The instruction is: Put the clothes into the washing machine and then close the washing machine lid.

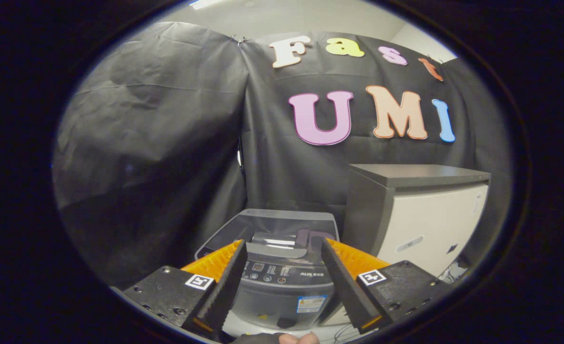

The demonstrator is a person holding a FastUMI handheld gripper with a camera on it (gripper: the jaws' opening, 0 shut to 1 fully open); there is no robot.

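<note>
A small grey top-loading washing machine [282, 286] stands on the floor ahead of and below my gripper [282, 248]. Its dark see-through lid [282, 224] lies down flat over the top, with the control panel [282, 273] along the front. My two fingers [229, 282] are spread wide apart, framing the machine, and nothing sits between them. I see no clothes anywhere. A fingertip of the person's hand [298, 338] shows at the bottom, below the machine's front.
A pale cabinet with a grey top [425, 215] stands right beside the washer on its right. Black cloth walls [157, 143] close in behind and on the left. Some cables [446, 272] lie on the floor by the cabinet.
</note>
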